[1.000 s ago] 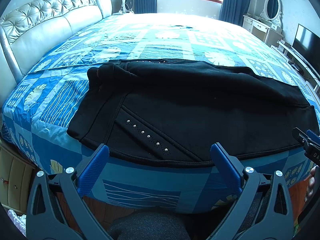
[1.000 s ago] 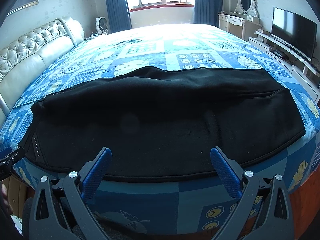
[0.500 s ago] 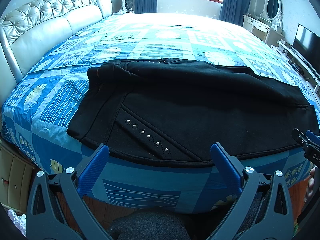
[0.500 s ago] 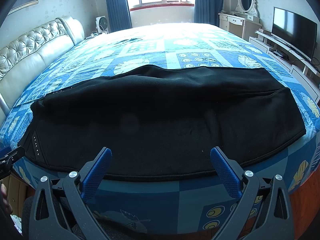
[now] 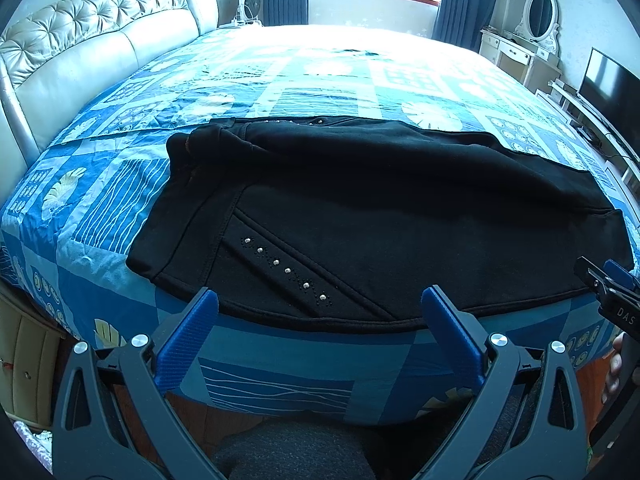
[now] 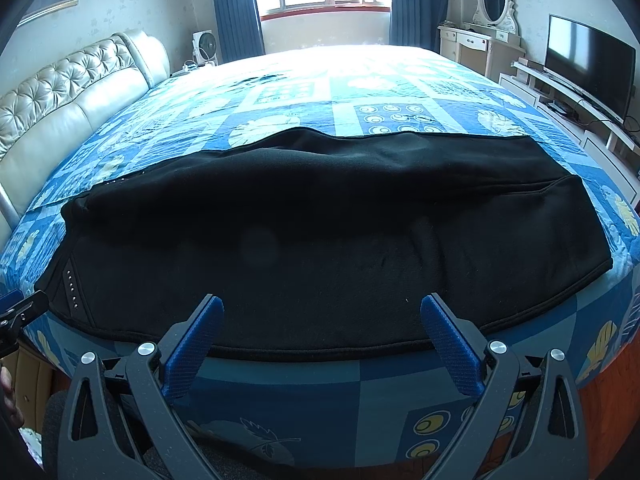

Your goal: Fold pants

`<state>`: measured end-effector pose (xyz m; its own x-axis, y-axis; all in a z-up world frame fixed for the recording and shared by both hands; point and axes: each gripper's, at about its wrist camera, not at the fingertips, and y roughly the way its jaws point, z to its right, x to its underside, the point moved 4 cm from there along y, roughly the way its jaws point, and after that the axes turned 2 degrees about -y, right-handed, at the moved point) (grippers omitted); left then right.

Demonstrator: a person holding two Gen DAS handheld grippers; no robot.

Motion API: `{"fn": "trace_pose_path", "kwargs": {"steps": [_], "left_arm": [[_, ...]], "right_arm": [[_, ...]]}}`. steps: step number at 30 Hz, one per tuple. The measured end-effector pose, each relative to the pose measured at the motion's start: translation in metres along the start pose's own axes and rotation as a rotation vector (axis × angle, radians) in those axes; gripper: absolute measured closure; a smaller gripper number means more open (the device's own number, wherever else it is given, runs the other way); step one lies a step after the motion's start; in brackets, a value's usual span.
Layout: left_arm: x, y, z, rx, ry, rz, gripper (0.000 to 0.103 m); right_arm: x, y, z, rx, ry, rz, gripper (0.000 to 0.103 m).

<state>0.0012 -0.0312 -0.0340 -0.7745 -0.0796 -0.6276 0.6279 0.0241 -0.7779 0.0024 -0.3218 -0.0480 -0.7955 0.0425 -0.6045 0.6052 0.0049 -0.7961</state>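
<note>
Black pants [image 5: 360, 216] lie flat across the near edge of the bed, waistband to the left, a row of silver studs [image 5: 286, 270] on the near hip, and the legs running right. They also fill the right wrist view [image 6: 320, 240]. My left gripper [image 5: 318, 320] is open and empty, just short of the pants' near hem by the studs. My right gripper [image 6: 320, 324] is open and empty, just short of the near hem at mid-leg. Its tip shows at the right edge of the left wrist view [image 5: 608, 284].
The bed has a blue patterned cover [image 5: 320, 80] and a padded cream headboard [image 5: 80, 48] at the left. A dresser with mirror [image 6: 480, 44] and a TV on a low stand [image 6: 588, 68] line the right wall. A wooden cabinet [image 5: 24, 360] stands at lower left.
</note>
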Motion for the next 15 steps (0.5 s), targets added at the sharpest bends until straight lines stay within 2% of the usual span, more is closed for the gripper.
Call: {"fn": "trace_pose_path", "kwargs": {"steps": [15], "left_arm": [[0.0006, -0.0025, 0.0030, 0.010, 0.000, 0.004, 0.002]], "right_arm": [[-0.0014, -0.0001, 0.0020, -0.029, 0.015, -0.011, 0.005]]}}
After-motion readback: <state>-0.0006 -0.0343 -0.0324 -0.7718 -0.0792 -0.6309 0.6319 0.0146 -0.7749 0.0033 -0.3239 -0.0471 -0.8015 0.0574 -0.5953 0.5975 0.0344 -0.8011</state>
